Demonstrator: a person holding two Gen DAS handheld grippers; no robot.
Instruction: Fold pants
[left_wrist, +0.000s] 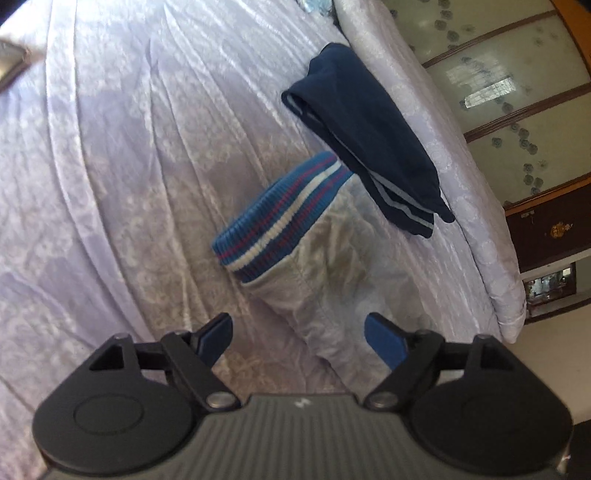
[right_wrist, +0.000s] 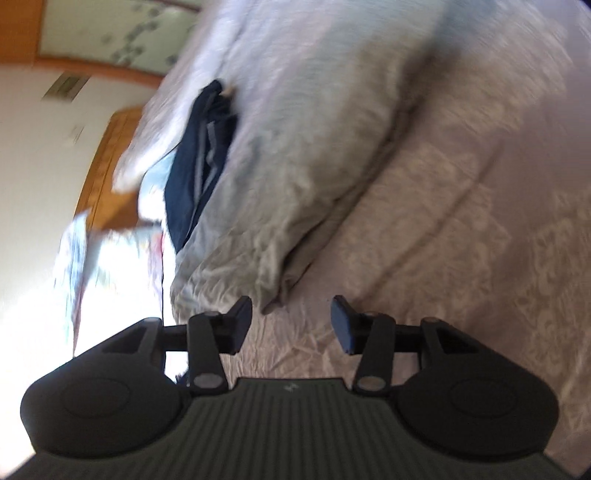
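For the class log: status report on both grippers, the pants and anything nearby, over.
Left gripper open, empty, over grey pants. Right gripper open, empty, near pants' corner. Folded navy garment alongside on bedspread.

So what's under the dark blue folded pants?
The dark blue folded pants lie on the shiny lilac bedspread, one end overlapping the grey pants' striped waistband. Anything beneath them is hidden.

No legible text, label, brand or number appears in either view. A small white mark on the left gripper (left_wrist: 298, 334) body is too small to read.
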